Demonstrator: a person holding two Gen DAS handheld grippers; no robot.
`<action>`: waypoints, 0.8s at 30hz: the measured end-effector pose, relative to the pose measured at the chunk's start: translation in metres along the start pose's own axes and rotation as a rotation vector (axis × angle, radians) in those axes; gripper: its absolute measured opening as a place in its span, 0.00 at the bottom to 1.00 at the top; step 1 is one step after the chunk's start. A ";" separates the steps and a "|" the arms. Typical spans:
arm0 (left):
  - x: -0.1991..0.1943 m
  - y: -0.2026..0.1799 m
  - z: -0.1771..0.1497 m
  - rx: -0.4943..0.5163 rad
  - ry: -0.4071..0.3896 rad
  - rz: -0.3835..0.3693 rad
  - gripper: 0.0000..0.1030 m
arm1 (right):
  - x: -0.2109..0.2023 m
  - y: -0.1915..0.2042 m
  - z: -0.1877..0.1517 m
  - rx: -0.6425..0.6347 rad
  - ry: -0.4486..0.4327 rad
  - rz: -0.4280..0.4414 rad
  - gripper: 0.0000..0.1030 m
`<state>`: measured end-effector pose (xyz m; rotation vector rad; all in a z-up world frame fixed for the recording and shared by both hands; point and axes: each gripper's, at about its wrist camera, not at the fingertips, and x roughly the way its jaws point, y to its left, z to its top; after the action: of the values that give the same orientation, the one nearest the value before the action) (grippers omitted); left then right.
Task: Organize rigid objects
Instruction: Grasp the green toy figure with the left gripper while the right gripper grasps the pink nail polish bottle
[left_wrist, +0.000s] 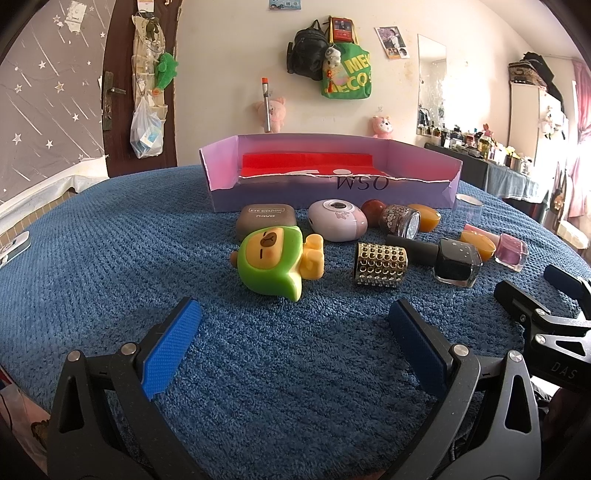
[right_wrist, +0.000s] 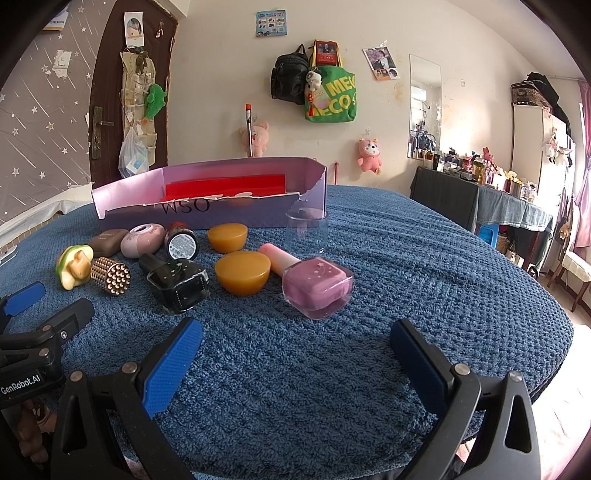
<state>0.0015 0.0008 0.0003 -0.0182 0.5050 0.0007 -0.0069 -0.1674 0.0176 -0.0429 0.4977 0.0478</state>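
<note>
A purple box (left_wrist: 229, 195) with a red lining stands at the back of the blue towel-covered table. In front of it lie a green capybara toy (left_wrist: 271, 260), a brown eyeshadow case (left_wrist: 266, 218), a pink oval device (left_wrist: 337, 219), a studded gold cylinder (left_wrist: 380, 264), a black nail polish bottle (left_wrist: 448, 262), a pink nail polish bottle (right_wrist: 314, 282), two amber half-spheres (right_wrist: 242, 272) and a clear cup (right_wrist: 307, 230). My left gripper (left_wrist: 293, 347) is open, just short of the toy. My right gripper (right_wrist: 295, 356) is open, just short of the pink bottle.
A glitter jar (left_wrist: 400, 219) and a red-brown ball (left_wrist: 373, 210) lie near the box. The right gripper's fingers (left_wrist: 561, 278) show at the left view's right edge. The table edge (right_wrist: 546, 306) drops off at right, with a cluttered dark dresser (right_wrist: 480, 199) beyond.
</note>
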 end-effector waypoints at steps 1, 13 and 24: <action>-0.001 -0.001 0.002 0.001 0.001 0.002 1.00 | 0.000 0.000 0.000 0.000 0.000 0.001 1.00; 0.008 0.019 0.033 -0.023 0.028 0.013 1.00 | 0.003 -0.006 0.022 -0.008 -0.008 0.000 1.00; 0.034 0.034 0.061 -0.058 0.183 -0.051 0.93 | 0.031 -0.028 0.050 0.012 0.107 0.018 0.92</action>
<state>0.0607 0.0358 0.0362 -0.0889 0.6874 -0.0367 0.0457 -0.1919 0.0471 -0.0290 0.6049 0.0607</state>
